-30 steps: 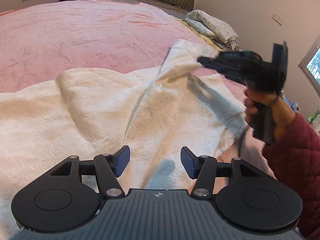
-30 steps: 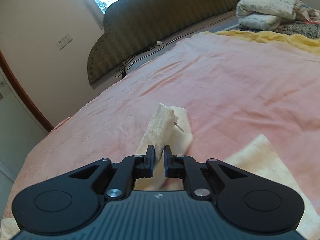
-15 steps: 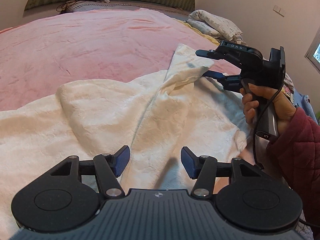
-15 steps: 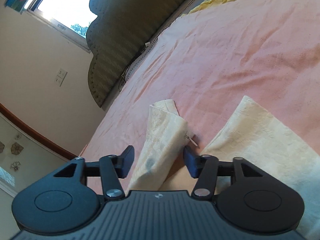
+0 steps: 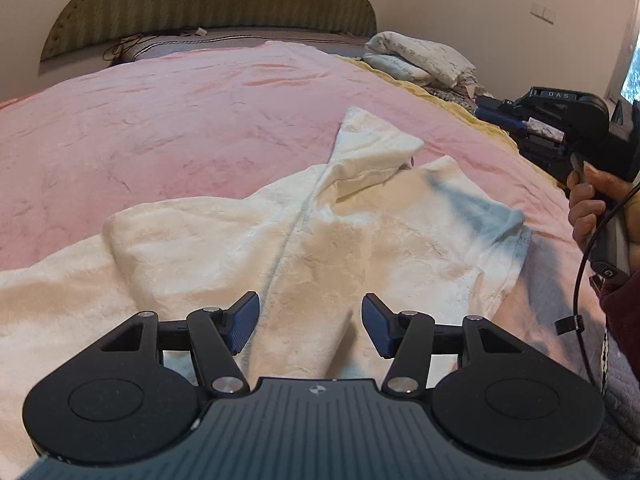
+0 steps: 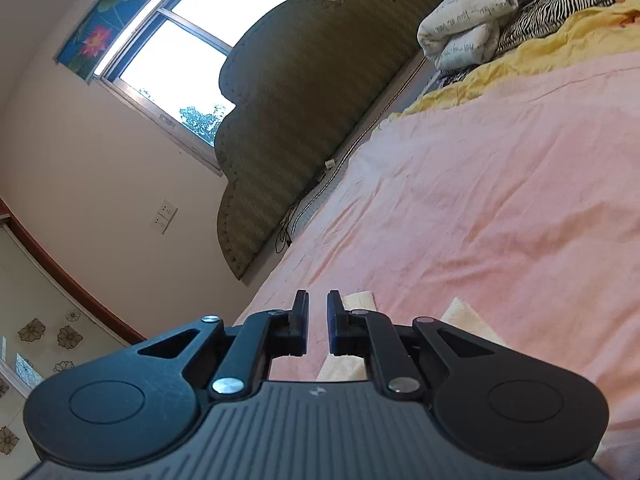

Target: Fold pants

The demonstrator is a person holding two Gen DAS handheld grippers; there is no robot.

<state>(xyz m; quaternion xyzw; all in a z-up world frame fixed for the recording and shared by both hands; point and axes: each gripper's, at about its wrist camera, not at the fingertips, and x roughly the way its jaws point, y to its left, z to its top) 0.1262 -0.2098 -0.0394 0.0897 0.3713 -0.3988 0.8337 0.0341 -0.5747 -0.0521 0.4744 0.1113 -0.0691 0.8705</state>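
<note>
Cream white pants (image 5: 320, 232) lie spread on the pink bedspread (image 5: 180, 128), with one leg end folded over near the middle right. My left gripper (image 5: 310, 322) is open, low over the near part of the pants, holding nothing. My right gripper (image 6: 318, 322) has its jaws nearly closed with a narrow gap and nothing between them. It also shows in the left wrist view (image 5: 496, 114), lifted off to the right of the pants. Only small bits of the pants (image 6: 468, 316) show in the right wrist view.
A padded headboard (image 5: 208, 4) stands at the far end of the bed. Folded bedding and pillows (image 5: 420, 60) lie at the far right, beside a yellow blanket (image 6: 540, 60). A window (image 6: 176, 52) is on the wall.
My right gripper let go of the pant leg end, drew back to the right and upward, then closed most of the way empty. The leg end now lies on the bed. My left gripper stayed open.
</note>
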